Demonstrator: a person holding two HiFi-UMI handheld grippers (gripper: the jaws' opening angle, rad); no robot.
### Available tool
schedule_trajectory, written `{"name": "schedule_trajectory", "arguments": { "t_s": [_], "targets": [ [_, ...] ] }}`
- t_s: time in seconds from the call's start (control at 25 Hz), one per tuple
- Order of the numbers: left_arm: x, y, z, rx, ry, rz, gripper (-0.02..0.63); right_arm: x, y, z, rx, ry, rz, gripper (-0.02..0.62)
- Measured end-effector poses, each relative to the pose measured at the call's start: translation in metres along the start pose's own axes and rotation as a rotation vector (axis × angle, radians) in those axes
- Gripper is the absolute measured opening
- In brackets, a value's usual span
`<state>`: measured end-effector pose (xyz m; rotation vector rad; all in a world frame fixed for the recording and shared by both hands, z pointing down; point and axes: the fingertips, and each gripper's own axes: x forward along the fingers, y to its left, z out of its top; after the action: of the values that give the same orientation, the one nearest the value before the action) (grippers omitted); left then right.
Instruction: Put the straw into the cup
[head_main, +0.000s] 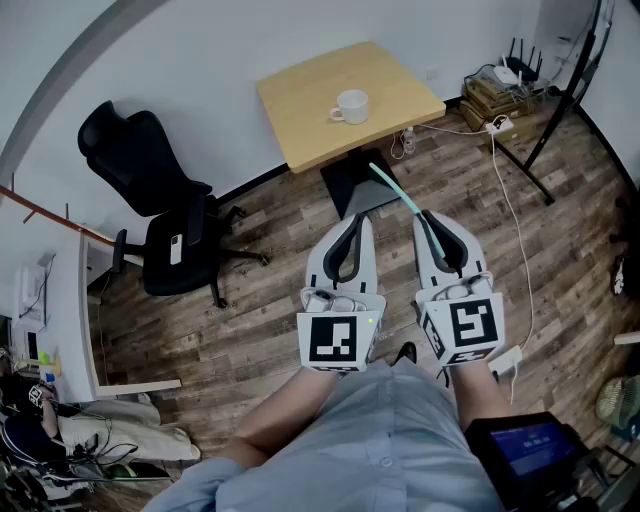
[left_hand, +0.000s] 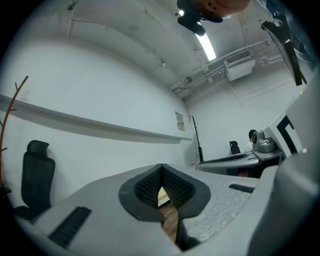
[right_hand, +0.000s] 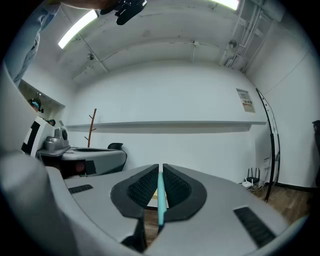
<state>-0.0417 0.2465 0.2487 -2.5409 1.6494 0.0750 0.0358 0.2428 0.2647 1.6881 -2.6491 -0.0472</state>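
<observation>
Between right gripper (head_main: 434, 218) pads, teal straw (right_hand: 161, 200) clamped, left gripper (head_main: 357, 222) closed empty, head view alone shows cup (head_main: 351, 106) on table (head_main: 300, 100).

straw (head_main: 395, 190) lower end hidden between right gripper (head_main: 428, 216) jaws. cup (head_main: 351, 105) interior too small to tell. screen device (head_main: 530, 447) cut off by bottom edge.
</observation>
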Motion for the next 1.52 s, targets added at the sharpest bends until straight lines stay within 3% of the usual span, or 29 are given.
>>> {"name": "schedule_trajectory", "arguments": {
  "t_s": [0.56, 0.96, 1.52],
  "targets": [
    [0.021, -0.044, -0.01, -0.009, 0.024, 0.026, -0.008, -0.018, -0.044, -0.006, 0.042, -0.03, 0.049, 0.025],
    [0.04, -0.046, -0.032, -0.022, 0.065, 0.034, -0.008, -0.003, -0.062, -0.029, 0.077, 0.025, 0.051, 0.025],
    [0.138, 0.04, -0.053, -0.078, 0.065, 0.04, -0.008, 0.12, -0.087, -0.039, 0.08, 0.071, 0.044, 0.025]
  ]
}}
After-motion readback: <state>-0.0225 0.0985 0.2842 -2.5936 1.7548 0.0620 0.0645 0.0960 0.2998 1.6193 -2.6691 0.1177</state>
